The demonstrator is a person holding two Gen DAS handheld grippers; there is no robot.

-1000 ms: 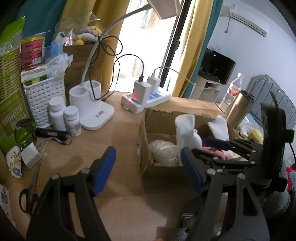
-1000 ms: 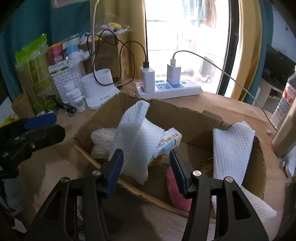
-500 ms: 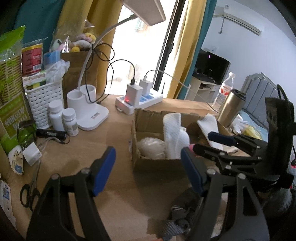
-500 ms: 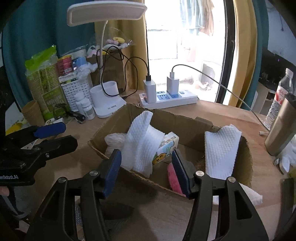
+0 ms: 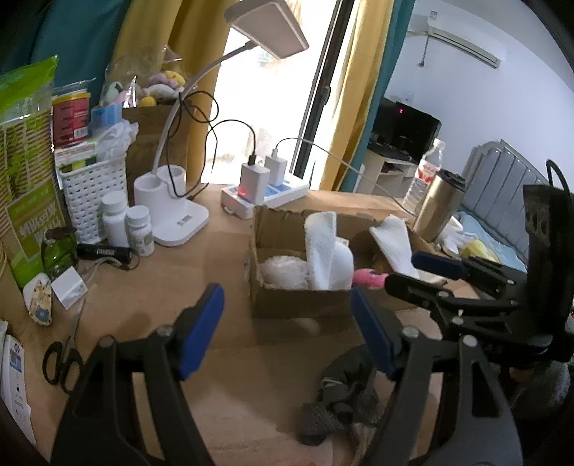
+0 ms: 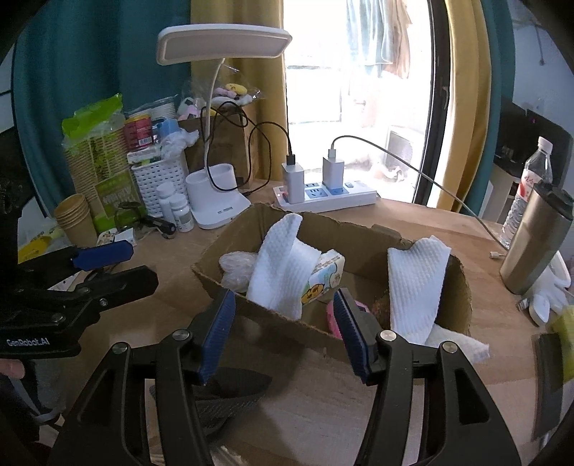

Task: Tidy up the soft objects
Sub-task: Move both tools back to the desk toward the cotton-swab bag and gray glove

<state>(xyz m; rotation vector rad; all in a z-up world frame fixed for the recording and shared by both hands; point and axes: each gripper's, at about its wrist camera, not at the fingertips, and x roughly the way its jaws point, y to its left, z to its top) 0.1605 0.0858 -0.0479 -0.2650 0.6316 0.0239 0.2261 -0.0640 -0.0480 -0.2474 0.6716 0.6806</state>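
A cardboard box [image 5: 287,303] stands mid-table, holding a folded white towel [image 5: 326,251], a second white towel [image 5: 394,238], a crumpled white bag [image 5: 283,272] and something pink [image 5: 369,277]. In the right wrist view the box [image 6: 272,313] also shows a printed tissue pack [image 6: 324,276] beside the towel [image 6: 283,265]. My left gripper [image 5: 287,331] hangs open and empty in front of the box. My right gripper [image 6: 283,333] is open and empty over the box's near rim. A dark grey cloth [image 5: 344,394] lies on the table below both grippers.
A white desk lamp [image 5: 267,32], a power strip [image 5: 265,195] with chargers and cables, a white basket [image 5: 93,190] and pill bottles [image 5: 114,218] crowd the back left. Scissors [image 5: 61,362] lie at the left edge. A steel tumbler [image 6: 534,243] stands right of the box.
Both grippers have drawn back and up from the box, which now looks smaller and farther. The dark grey cloth and the lamp head have come into view. Both stay empty.
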